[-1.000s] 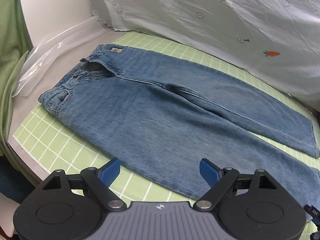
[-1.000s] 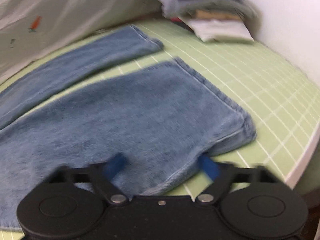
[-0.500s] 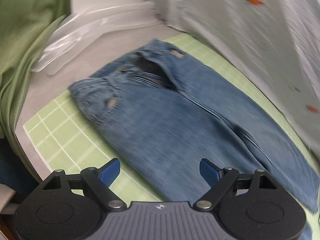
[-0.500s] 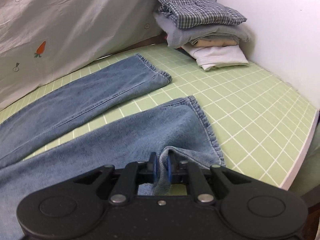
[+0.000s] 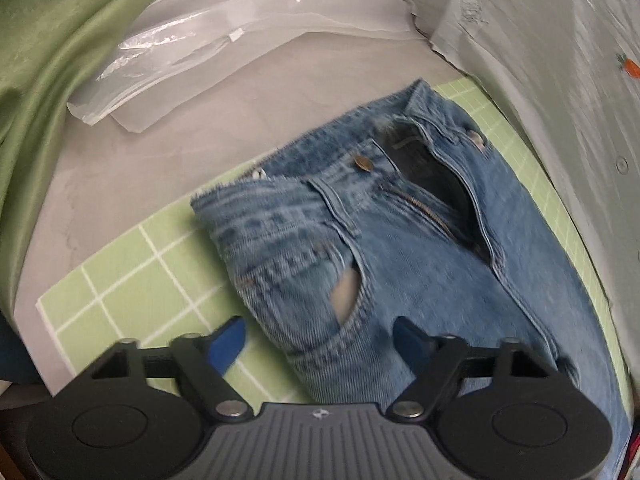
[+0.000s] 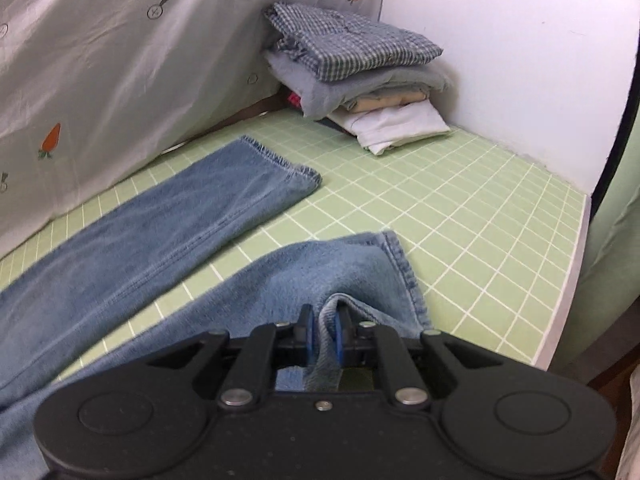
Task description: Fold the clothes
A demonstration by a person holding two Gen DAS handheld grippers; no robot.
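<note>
Blue jeans [image 5: 400,248] lie flat on a green grid mat [image 5: 132,264]. In the left wrist view I see the waistband, open fly and front pocket. My left gripper [image 5: 320,340] is open, its blue fingertips astride the near hip edge of the jeans. In the right wrist view the far leg [image 6: 192,216] lies flat; the near leg [image 6: 304,272] is bunched at its hem. My right gripper [image 6: 325,332] is shut on the near leg's hem and lifts it slightly.
A stack of folded clothes [image 6: 356,76] sits in the mat's far corner by the white wall. A carrot-print sheet [image 6: 120,52] hangs along the back. Clear plastic sheets [image 5: 224,44] and green cloth [image 5: 52,40] lie beyond the waistband. The mat's edge [image 6: 568,292] is at right.
My right gripper closed on the near leg's hem and raised it. My left gripper swept along the jeans to the waistband and now straddles the hip edge, still open.
</note>
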